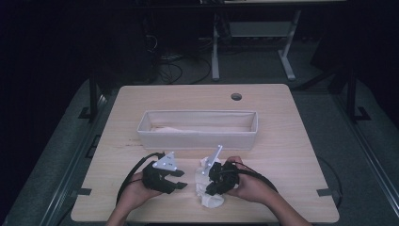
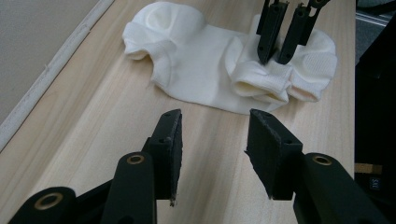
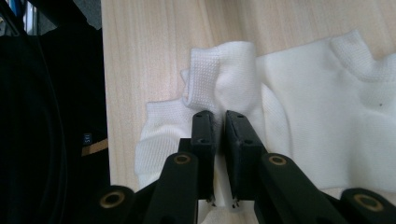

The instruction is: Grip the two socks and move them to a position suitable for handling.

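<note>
1. A white sock [image 1: 207, 187] lies crumpled on the table [image 1: 291, 155], near the front edge and well short of the bin [image 1: 197, 136]
2. The bin is a long, shallow white tray that stands across the table beyond the sock; something pale lies inside it, too dim to name
3. The right gripper [image 1: 212, 181] rests on the sock from its right side, held in the person's right hand [image 1: 249, 186]
4. In the right gripper view [image 3: 219, 126] the jaws stand almost together with a narrow gap, and a fold of the sock's ribbed cuff rises right at their tips
5. From the left gripper view the same two jaws [image 2: 279, 55] come down onto a bunched cuff of the sock [image 2: 205, 70], with cloth pinched between the tips; the grip looks light, the pads close but not pressed flat together
6. The left gripper [image 1: 175, 181] sits on the table just left of the sock, in the left hand [image 1: 139, 190]
7. Its jaws [image 2: 215, 140] stand apart with bare wood between them and nothing gripped; the sock lies just ahead of the tips, not touching them
8. The sock spreads flat in its middle, with a rounded heel or toe bulging at the end farther from the right gripper
9. A round cable hole [image 1: 236, 96] sits beyond the bin, near the far edge
</note>
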